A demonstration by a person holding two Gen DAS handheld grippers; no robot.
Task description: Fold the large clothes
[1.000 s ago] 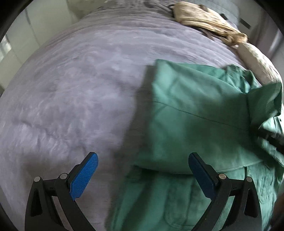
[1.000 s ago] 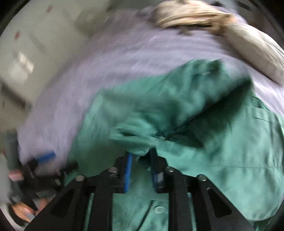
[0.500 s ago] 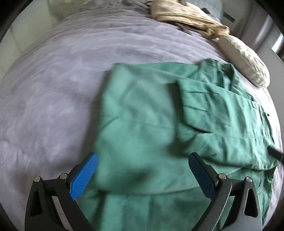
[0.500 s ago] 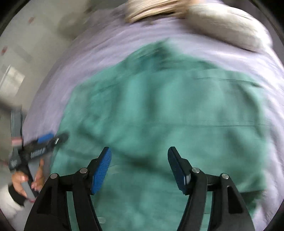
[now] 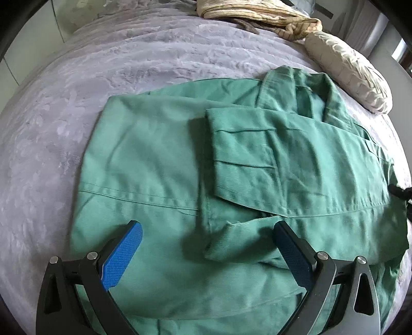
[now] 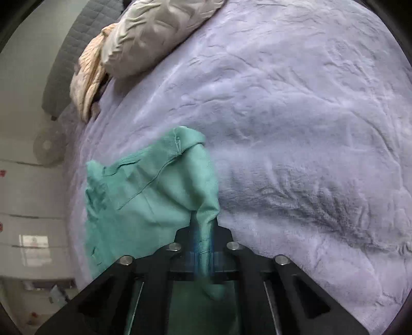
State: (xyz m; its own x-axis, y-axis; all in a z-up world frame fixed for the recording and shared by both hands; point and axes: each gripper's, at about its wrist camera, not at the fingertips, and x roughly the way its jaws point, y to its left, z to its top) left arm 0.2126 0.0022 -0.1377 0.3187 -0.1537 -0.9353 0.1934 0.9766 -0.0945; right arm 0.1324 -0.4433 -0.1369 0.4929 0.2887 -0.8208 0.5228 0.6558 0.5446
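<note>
One green jacket (image 5: 159, 165) lay part-folded on the lilac blanket (image 5: 77, 85), with no label I could read. The left gripper (image 5: 206, 247) hung wide above it; the right gripper (image 6: 203, 247) had just closed, pinching its edge beside one pillow (image 6: 154, 33).

A plain green jacket (image 5: 164, 165) lies on a pale lilac plush blanket (image 5: 77, 108), beyond it a cream pillow (image 5: 347, 69) and beige striped knit (image 5: 257, 10); the tool pads (image 5: 121, 257) are blue.
</note>
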